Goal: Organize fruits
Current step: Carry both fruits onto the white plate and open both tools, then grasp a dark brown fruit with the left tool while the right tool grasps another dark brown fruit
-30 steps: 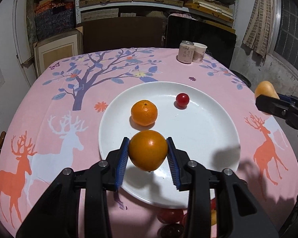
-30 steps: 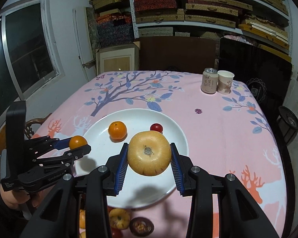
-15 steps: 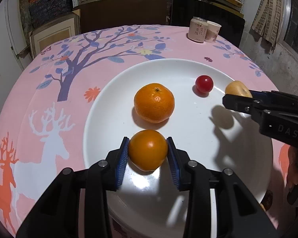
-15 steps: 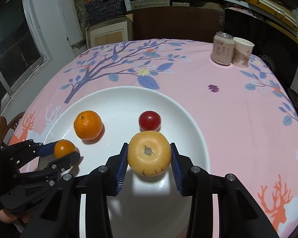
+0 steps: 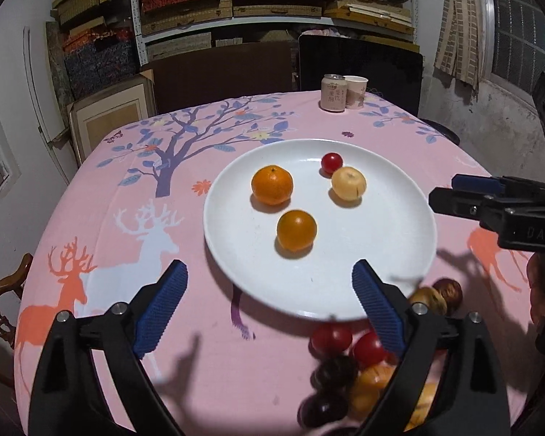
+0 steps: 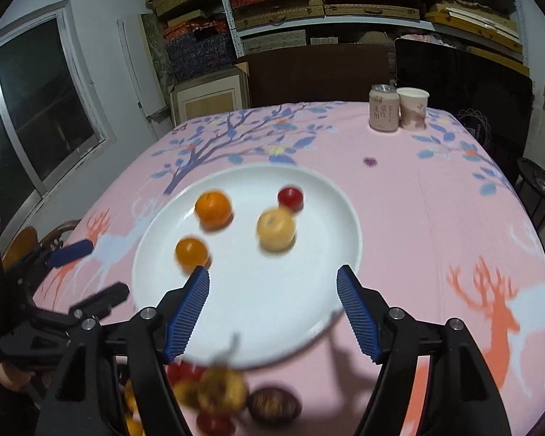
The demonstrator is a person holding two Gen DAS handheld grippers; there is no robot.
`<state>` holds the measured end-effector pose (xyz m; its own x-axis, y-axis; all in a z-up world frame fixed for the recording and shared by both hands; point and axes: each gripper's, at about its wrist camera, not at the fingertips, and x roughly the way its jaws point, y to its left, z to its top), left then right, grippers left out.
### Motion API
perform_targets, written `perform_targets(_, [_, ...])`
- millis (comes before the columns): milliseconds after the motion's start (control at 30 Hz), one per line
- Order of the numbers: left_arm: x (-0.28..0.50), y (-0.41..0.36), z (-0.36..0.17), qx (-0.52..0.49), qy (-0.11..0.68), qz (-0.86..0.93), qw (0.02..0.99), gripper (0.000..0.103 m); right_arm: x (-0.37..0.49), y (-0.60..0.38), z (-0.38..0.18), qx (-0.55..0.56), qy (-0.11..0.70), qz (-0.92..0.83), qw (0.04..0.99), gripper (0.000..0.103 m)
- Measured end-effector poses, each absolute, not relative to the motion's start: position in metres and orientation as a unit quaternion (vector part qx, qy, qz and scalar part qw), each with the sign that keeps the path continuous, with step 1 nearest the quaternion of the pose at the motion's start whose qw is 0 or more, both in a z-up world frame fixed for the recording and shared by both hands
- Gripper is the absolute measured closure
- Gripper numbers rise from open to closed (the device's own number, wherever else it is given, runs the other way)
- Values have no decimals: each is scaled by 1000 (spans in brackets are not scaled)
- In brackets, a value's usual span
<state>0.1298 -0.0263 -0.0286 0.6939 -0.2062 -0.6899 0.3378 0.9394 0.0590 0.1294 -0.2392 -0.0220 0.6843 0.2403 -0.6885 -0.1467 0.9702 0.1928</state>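
Both tools are spread wide and hold nothing: the left tool (image 5: 269, 301) hangs over the near rim of the round white ceramic plate (image 5: 392, 254), and the right tool (image 6: 272, 309) sits above the same rim, its picture smeared by motion. Just beyond the left tool, the smooth deep-orange round fruit (image 5: 296, 230) rests on the plate, with the dimpled orange mandarin (image 5: 272, 185) behind it and apart from it. Further right lie the pale yellow apple-like fruit (image 5: 348, 183) and, just behind it and seemingly touching, the small red cherry tomato (image 5: 331, 162). The loose heap of red, dark and orange fruit (image 5: 348, 363) waits on the pink deer-print table (image 5: 101, 254), hard against the plate's near edge. These fruits are close to round, so none has a real long axis; the mandarin's stem dimple faces up, and the pale fruit's stem end tilts up and toward the back. I judge the main risk to be rolling: a tool brushing the plate rim while reaching into the heap could jolt the plate and send the fruit wandering. The two tools could also collide over the cramped heap.
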Motion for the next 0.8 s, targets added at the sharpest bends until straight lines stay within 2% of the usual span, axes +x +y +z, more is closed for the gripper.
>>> perform_targets(300, [38, 10, -56, 64, 380, -149, 910, 10, 13, -225, -58, 69, 413, 153, 895, 28])
perform_targets(633, [-23, 17, -77, 85, 404, -172, 895, 10, -62, -183, -61, -35, 418, 262, 869, 29])
perform_targets(667, [-22, 16, -78, 85, 407, -173, 893, 10, -62, -179, -64, -46, 418, 257, 870, 30])
perform_targets(733, [-24, 15, -78, 86, 408, -176, 892, 10, -60, -172, -72, -56, 427, 257, 865, 49])
perform_targets(800, [-25, 11, -79, 94, 409, -179, 890, 10, -56, -171, -80, -58, 437, 249, 863, 58])
